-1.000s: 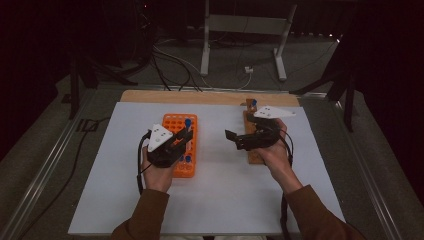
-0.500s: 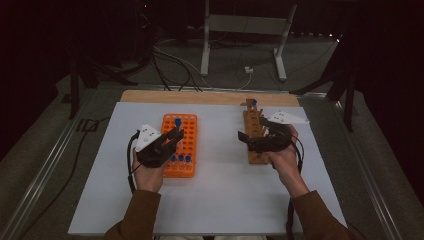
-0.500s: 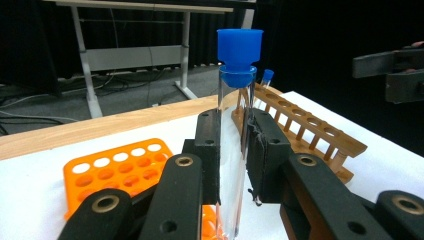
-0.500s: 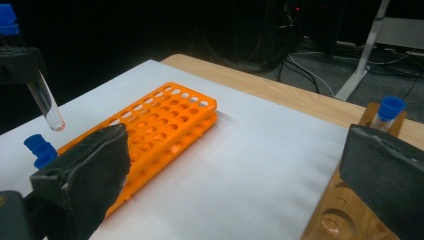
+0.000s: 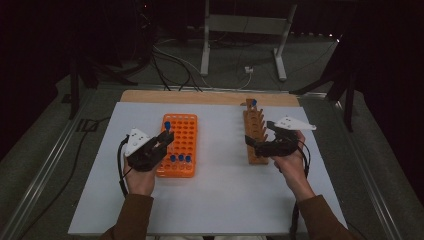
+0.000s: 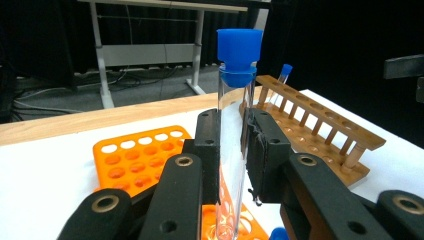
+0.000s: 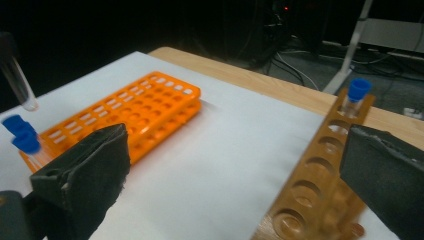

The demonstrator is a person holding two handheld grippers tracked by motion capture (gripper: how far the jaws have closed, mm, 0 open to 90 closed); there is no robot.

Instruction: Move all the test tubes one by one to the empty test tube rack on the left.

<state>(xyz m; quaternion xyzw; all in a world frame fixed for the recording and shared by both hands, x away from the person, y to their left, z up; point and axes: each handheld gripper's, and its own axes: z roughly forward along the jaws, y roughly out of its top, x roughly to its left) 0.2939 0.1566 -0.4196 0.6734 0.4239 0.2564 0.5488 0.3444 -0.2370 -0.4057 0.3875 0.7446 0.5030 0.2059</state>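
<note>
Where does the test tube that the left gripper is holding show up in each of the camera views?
High view: the held test tube stands left of centre, its blue cap over the orange rack.
Left gripper view: the tube stands upright at centre, clamped between the black jaws.
Right gripper view: its rounded bottom end hangs at the far left edge.
Shared landmark: the orange rack.

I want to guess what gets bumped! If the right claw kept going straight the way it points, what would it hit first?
Probably the wooden rack. The right claw stands open and points left at it, already very close. Beyond lies bare white table, then the orange rack. How high the claw rides is hard to tell.
</note>
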